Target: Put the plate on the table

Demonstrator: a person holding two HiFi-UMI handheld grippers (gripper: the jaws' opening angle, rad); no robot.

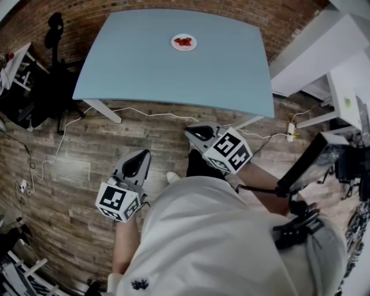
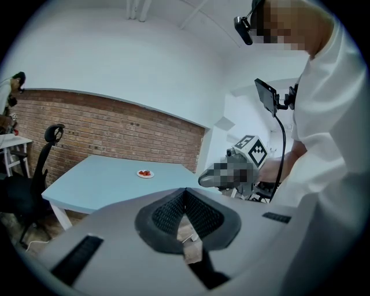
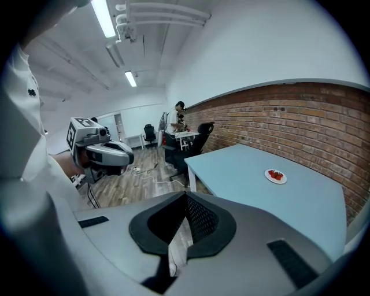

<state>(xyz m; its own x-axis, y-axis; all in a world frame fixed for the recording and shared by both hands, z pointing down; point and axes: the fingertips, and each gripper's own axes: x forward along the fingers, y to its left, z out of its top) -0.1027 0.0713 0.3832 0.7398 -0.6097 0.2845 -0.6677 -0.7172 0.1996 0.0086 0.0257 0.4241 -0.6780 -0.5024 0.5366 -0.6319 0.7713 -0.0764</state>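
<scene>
Head view, looking steeply down: a pale blue rectangular table (image 1: 173, 75) stands on a brown wood-plank floor (image 1: 75, 173), its far edge near a red brick wall (image 1: 133, 11). A small white round plate (image 1: 184, 42) carrying red pieces of food rests on the tabletop near that far edge, roughly midway along the table's width. Bare blue surface lies all round the plate, with the widest stretch between it and the near edge.

Both grippers hang over the floor, short of the table's near edge and well apart from the plate. The left gripper (image 1: 142, 154) has its jaws closed, the tips meeting with nothing between them. The right gripper (image 1: 191, 133) is likewise closed and empty.

A thin white cable (image 1: 144, 113) trails across the floor along the near edge, between the table and the grippers. A black office chair (image 1: 55, 69) stands just beside the table's left end. White furniture (image 1: 324, 52) stands near the table's right end, with a narrow strip of floor between them.
</scene>
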